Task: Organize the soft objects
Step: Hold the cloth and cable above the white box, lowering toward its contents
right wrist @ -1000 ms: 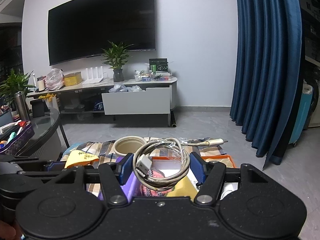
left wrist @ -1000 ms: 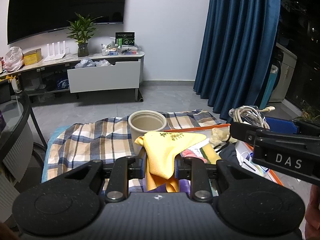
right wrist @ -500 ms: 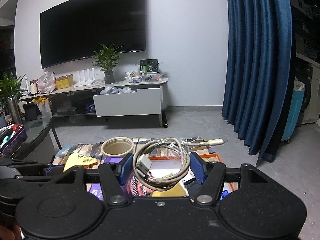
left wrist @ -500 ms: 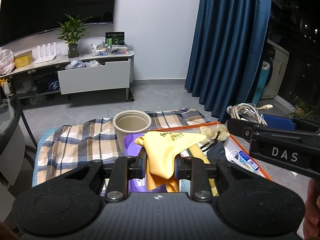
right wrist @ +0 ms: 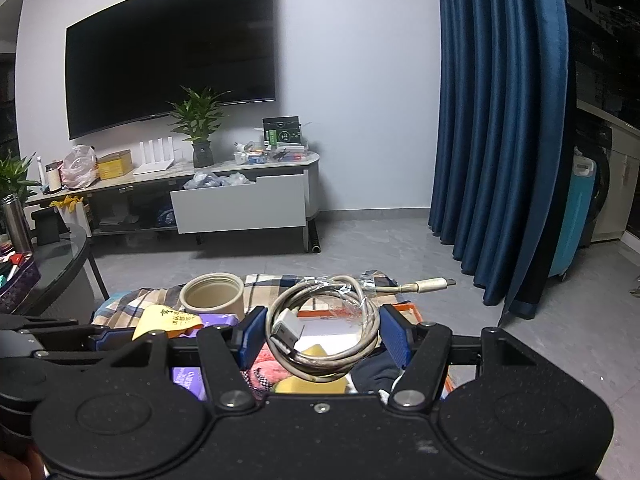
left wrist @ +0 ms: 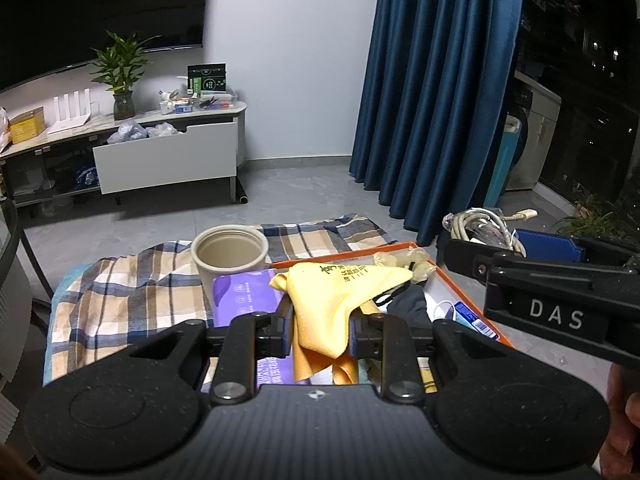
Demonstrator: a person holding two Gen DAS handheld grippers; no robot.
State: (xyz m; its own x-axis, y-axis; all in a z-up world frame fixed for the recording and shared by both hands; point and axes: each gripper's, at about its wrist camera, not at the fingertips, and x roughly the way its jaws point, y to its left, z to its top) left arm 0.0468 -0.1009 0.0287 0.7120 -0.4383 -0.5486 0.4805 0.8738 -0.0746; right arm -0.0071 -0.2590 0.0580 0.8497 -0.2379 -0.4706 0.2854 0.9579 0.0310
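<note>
Above the orange-rimmed tray (left wrist: 472, 304), the left gripper (left wrist: 320, 332) was clenched on a limp, light yellow cloth (left wrist: 332, 296) best pinched at a gathered fold, while the right gripper (right wrist: 322, 338) clasped a springy grey cable coil (right wrist: 324, 332)

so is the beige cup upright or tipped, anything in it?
Upright. The beige cup stands on the plaid cloth with its round mouth facing up; the visible inside looks empty, though its bottom is hidden.

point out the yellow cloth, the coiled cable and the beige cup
yellow cloth (left wrist: 332, 300), left wrist view, middle of the fabric
coiled cable (right wrist: 362, 340), right wrist view, right side of the loop
beige cup (left wrist: 229, 246), left wrist view, inner wall
</note>
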